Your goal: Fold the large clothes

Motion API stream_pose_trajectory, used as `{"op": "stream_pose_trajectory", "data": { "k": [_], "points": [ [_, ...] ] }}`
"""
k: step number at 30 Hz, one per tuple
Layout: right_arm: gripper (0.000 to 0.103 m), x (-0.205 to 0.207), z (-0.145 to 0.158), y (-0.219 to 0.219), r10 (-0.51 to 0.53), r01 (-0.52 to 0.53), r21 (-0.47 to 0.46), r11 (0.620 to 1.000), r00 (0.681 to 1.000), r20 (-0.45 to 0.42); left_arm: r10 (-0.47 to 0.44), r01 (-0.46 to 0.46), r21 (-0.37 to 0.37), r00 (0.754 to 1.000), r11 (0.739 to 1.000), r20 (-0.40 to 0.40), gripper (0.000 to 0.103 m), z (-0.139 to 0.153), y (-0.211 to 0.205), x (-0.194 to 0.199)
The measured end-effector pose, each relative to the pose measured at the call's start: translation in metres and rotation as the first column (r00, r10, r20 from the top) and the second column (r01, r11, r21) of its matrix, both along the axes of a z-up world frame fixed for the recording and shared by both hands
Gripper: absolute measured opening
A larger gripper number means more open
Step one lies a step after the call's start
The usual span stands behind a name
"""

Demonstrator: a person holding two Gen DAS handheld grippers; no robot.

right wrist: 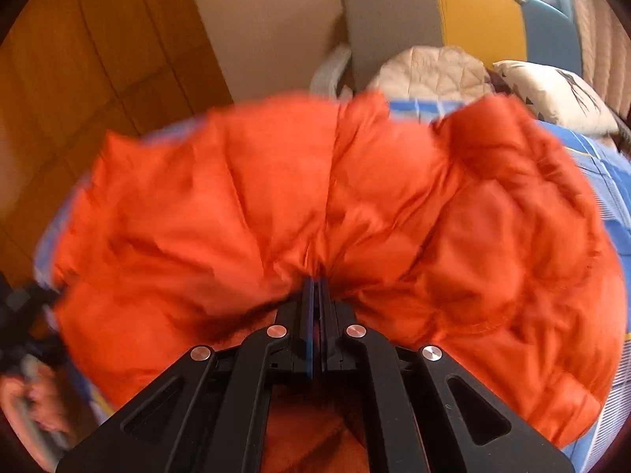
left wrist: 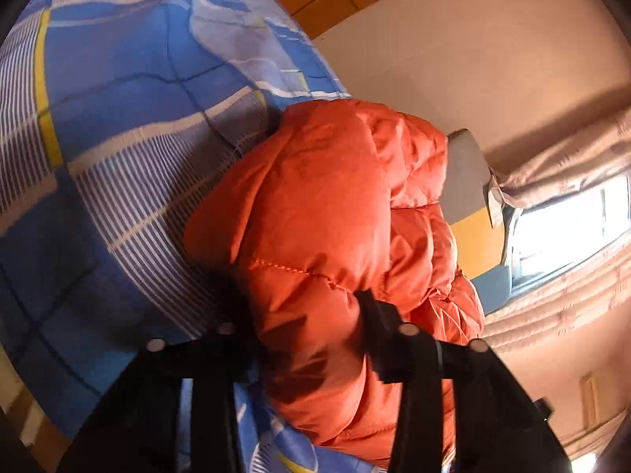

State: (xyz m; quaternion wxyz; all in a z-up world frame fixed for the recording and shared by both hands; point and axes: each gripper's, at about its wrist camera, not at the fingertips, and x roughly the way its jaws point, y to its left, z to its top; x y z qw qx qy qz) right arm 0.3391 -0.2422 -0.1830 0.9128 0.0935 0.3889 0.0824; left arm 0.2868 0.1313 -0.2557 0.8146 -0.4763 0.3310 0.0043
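An orange puffer jacket point(left wrist: 323, 205) lies bunched on the bed's blue checked sheet point(left wrist: 118, 79). In the left wrist view my left gripper point(left wrist: 303, 315) has a thick puffed fold between its black fingers point(left wrist: 378, 327), and they press into it from both sides. In the right wrist view the jacket point(right wrist: 394, 197) spreads wide and blurred, with creases running out from my right gripper point(right wrist: 317, 276), which is shut on a pinch of its fabric. The left gripper's body point(right wrist: 19, 315) and a hand point(right wrist: 35, 402) show blurred at the left edge.
A pillow point(right wrist: 552, 94) and a cream quilt point(right wrist: 430, 71) lie at the bed's far end, against a grey, yellow and blue headboard point(right wrist: 473, 19). A wooden wardrobe point(right wrist: 79, 79) stands to the left. A window point(left wrist: 568, 220) with curtains is on the right.
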Motion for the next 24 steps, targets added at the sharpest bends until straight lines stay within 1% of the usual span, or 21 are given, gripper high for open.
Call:
{"op": "stream_pose_trajectory", "data": {
  "k": [2,4,5,7,9,11,14,15,16,17,19,20,22,24],
  "points": [
    [0.001,0.01,0.011,-0.003,-0.02,0.019,0.011,1.0,0.999,0.037,0.004,-0.004,-0.002,1.0,1.0,0.007,0.032,-0.001,-0.001,0.0],
    [0.001,0.031,0.012,0.002,-0.023,0.023,-0.011,1.0,0.999,0.025,0.003,-0.003,-0.003,1.0,1.0,0.004,0.032,-0.001,-0.001,0.002],
    [0.001,0.041,0.01,0.002,-0.02,0.02,-0.011,1.0,1.0,0.015,-0.001,0.001,0.0,1.0,1.0,0.002,0.034,0.001,-0.001,0.004],
    [0.001,0.063,-0.001,0.005,-0.029,0.029,-0.017,0.999,0.999,-0.024,-0.003,0.003,-0.003,1.0,1.0,0.004,0.045,0.002,0.002,0.004],
    [0.001,0.081,-0.016,0.007,-0.025,0.023,-0.034,0.999,0.997,-0.077,0.013,-0.011,-0.039,0.999,0.999,0.039,0.075,0.003,0.008,0.0],
    [0.001,0.088,-0.025,0.007,-0.03,0.026,-0.043,0.999,0.995,-0.092,0.026,-0.021,-0.06,0.997,0.998,0.075,0.076,0.005,0.008,0.0],
    [0.001,0.086,-0.029,0.001,-0.037,0.036,-0.007,0.999,0.994,-0.103,-0.002,0.005,-0.021,0.994,1.0,0.108,0.078,0.013,-0.003,0.009],
    [0.001,0.082,-0.028,-0.003,-0.04,0.042,0.013,0.999,0.994,-0.098,-0.004,0.004,0.003,0.995,1.0,0.103,0.07,0.014,-0.005,0.012],
    [0.001,0.074,-0.025,-0.007,-0.044,0.048,0.042,0.998,0.995,-0.088,0.01,-0.012,0.023,0.997,1.0,0.074,0.06,0.014,-0.005,0.014],
    [0.001,0.066,-0.022,-0.011,-0.051,0.055,0.062,0.997,0.996,-0.075,0.025,-0.026,0.028,0.999,0.999,0.043,0.042,0.011,-0.003,0.017],
    [0.001,0.044,-0.016,-0.014,-0.059,0.062,0.083,0.995,0.998,-0.037,0.034,-0.033,-0.021,0.999,0.999,0.038,0.036,0.004,0.002,0.02],
    [0.001,0.035,-0.012,-0.013,-0.057,0.058,0.078,0.995,0.998,-0.025,0.034,-0.033,-0.022,0.999,0.999,0.04,0.033,0.004,0.003,0.021],
    [0.001,0.011,-0.005,-0.007,-0.054,0.054,0.025,0.998,0.999,0.0,0.025,-0.025,0.008,0.998,1.0,0.051,0.027,0.008,0.002,0.02],
    [0.001,-0.007,-0.001,-0.003,-0.046,0.046,0.025,0.999,0.999,0.014,0.023,-0.026,0.054,0.998,0.998,0.064,0.02,0.017,-0.003,0.017]
  ]
}}
